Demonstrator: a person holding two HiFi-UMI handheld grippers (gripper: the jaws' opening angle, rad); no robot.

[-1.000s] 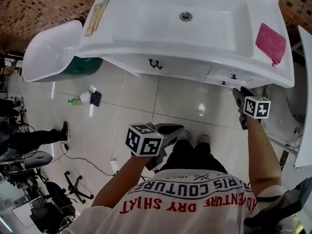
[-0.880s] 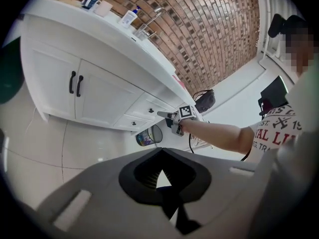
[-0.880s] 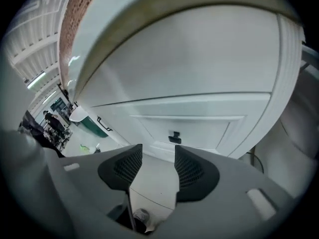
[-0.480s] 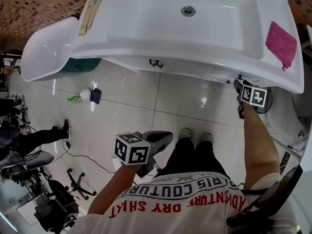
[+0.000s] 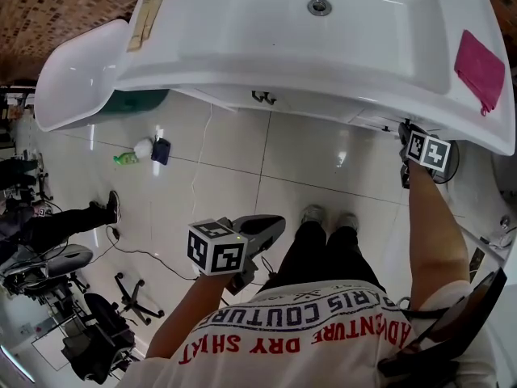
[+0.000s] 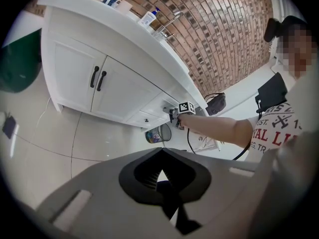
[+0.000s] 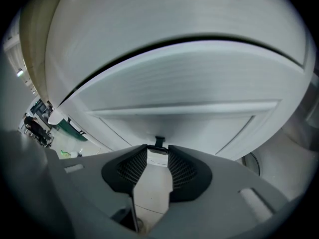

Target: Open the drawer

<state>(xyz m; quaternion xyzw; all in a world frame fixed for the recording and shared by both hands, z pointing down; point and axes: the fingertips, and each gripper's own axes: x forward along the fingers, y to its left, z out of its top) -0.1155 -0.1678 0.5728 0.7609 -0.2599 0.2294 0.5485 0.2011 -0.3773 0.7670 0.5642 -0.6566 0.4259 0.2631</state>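
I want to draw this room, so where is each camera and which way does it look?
Head view: on the head, looking steeply down at the sink; shows shirt, legs, left tongs, right tongs.
Left gripper view: on the left tongs, shut, facing the cabinet; shows the right arm.
Right gripper view: on the right tongs, closing, facing the drawer, its knob between their tips.
Shared: head and left gripper views both show the right tongs.
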